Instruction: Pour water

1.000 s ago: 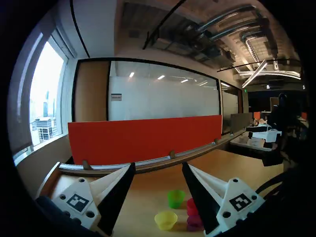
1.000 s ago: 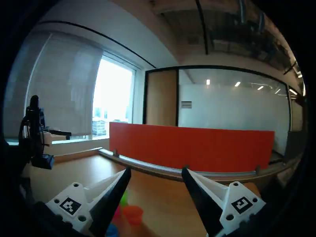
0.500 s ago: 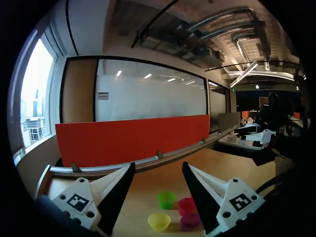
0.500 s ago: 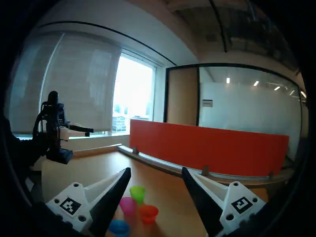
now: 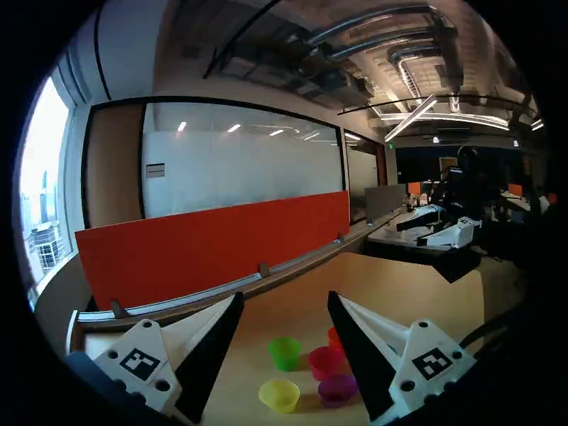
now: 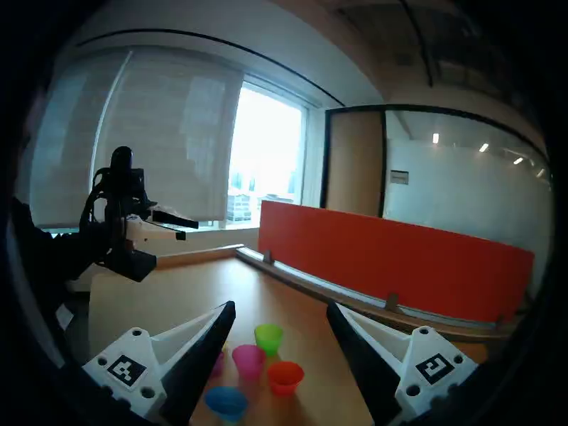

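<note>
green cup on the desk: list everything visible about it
The green cup is small, lime and plastic-looking, slightly translucent, tapering from a wide rim to a narrower base. It stands upright, mouth up, on the wooden desk, at the edge of a cluster of coloured cups. The pink cup sits close beside it; whether they touch cannot be told. Its inside is not visible, so any contents are unknown.

orange partition point(image 5: 213, 241) | wooden desk point(image 5: 397, 284) | window point(image 6: 266, 170) | roller blind point(image 6: 163, 142) | ceiling pipes point(image 5: 369, 35)
</note>
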Demonstrator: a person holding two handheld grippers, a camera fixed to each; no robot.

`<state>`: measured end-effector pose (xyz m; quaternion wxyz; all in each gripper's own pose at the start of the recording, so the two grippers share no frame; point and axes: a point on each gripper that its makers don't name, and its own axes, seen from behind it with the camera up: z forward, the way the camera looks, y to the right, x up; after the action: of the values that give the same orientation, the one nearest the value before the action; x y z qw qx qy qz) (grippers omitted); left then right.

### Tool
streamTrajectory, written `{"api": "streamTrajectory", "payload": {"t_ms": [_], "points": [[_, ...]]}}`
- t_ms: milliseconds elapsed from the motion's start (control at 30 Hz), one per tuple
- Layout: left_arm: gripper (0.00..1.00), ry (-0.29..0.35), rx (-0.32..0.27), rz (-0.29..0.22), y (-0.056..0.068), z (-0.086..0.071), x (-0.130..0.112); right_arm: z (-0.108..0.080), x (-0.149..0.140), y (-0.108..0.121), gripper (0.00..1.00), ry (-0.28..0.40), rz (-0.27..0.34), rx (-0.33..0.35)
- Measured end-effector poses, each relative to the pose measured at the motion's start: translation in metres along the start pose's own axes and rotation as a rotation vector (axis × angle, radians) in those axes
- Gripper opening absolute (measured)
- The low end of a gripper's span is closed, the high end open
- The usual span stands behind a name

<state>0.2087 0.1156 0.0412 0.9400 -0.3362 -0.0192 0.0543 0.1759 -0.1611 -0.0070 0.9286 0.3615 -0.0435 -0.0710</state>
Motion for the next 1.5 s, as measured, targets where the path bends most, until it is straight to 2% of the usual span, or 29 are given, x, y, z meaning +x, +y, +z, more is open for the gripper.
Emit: {"api": "streamTrajectory", "payload": {"t_ms": [400, 600, 967, 1200, 1500], "points": [[0.87, -0.013, -0.054, -0.001, -0.002, 0.017, -0.004, 0.003, -0.003, -0.005, 0.99, -0.013, 0.017, 0.049], [0.87, -0.011, -0.074, -0.012, -0.007, 0.025, -0.003, 0.004, -0.005, -0.007, 0.99, -0.024, 0.006, 0.064], [0.87, -0.053, -0.139, 0.015, -0.012, 0.035, -0.025, 0.012, -0.02, -0.019, 0.99, -0.071, -0.018, 0.107], [0.87, -0.057, -0.172, 0.0, -0.013, 0.04, -0.034, 0.015, -0.036, -0.024, 0.99, -0.112, -0.02, 0.137], [0.87, -0.082, -0.214, 0.025, -0.004, 0.041, -0.05, 0.016, -0.056, -0.029, 0.99, -0.154, -0.033, 0.169]]}}
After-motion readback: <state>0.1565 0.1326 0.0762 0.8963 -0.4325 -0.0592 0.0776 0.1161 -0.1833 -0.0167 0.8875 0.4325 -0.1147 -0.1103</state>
